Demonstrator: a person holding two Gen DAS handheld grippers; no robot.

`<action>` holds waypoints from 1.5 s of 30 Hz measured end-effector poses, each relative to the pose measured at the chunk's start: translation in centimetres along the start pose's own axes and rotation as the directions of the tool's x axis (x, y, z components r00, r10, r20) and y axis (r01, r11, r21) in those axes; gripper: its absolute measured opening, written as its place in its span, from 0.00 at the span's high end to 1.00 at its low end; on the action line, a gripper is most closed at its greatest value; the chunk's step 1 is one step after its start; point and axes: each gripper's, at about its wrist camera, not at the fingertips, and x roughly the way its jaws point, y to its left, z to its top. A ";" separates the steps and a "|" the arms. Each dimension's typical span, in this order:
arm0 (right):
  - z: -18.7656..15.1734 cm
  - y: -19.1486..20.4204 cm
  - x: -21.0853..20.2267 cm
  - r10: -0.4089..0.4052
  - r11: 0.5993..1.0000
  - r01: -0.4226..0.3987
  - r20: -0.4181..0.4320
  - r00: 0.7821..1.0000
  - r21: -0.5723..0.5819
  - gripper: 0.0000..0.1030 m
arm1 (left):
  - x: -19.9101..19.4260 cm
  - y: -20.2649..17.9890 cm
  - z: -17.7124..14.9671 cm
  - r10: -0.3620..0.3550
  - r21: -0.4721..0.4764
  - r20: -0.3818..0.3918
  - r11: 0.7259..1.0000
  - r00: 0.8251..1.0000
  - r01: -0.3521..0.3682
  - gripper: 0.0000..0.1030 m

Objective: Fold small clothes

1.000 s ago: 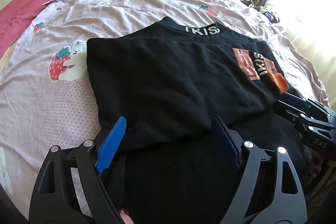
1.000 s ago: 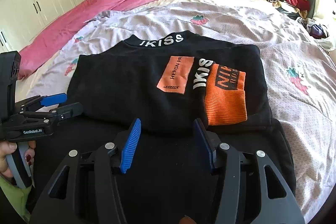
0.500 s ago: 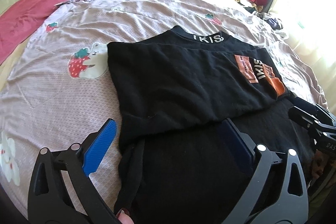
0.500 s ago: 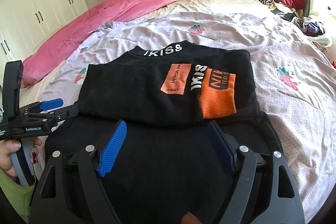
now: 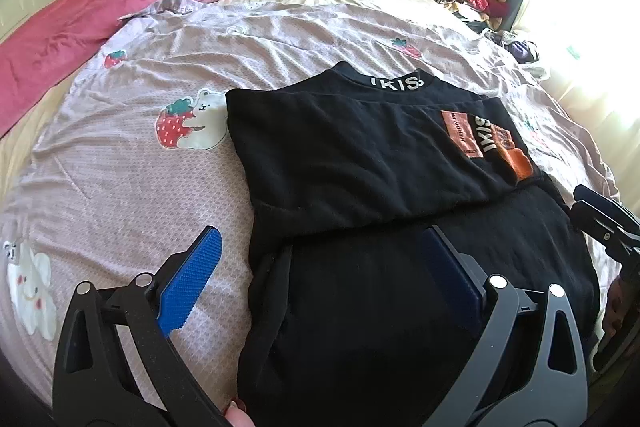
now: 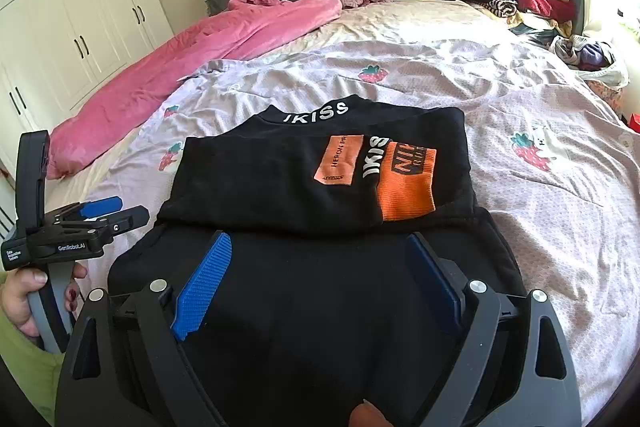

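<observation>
A black sweatshirt (image 6: 304, 259) is lying on the lilac strawberry-print bedsheet (image 6: 540, 211), its upper part folded down, showing the white-lettered collar and orange patches (image 6: 404, 183). The left gripper (image 5: 320, 275) and right gripper (image 6: 320, 275) are both hovering wide open over its near half, gripping nothing.

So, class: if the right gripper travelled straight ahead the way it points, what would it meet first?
Probably the black top lying under the open right gripper, around its folded-over upper part; depth is unclear.

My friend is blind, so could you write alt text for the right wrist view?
A black sweatshirt with orange patches lies partly folded on a pale strawberry-print bedsheet. The right gripper hovers open over its near edge; the left gripper is at the left.
</observation>
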 end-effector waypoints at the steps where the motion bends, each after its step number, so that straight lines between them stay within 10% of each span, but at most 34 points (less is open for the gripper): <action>1: -0.1 0.1 -0.2 0.002 1.000 -0.002 0.001 1.000 -0.001 0.15 | -0.2 0.0 -0.1 0.001 0.001 0.002 1.000 1.000 -0.001 0.09; 45: -4.9 0.9 -5.7 -0.038 0.996 0.036 -0.024 0.999 -0.077 0.13 | -5.3 0.1 -3.7 0.028 0.021 0.027 0.999 0.999 -0.029 0.09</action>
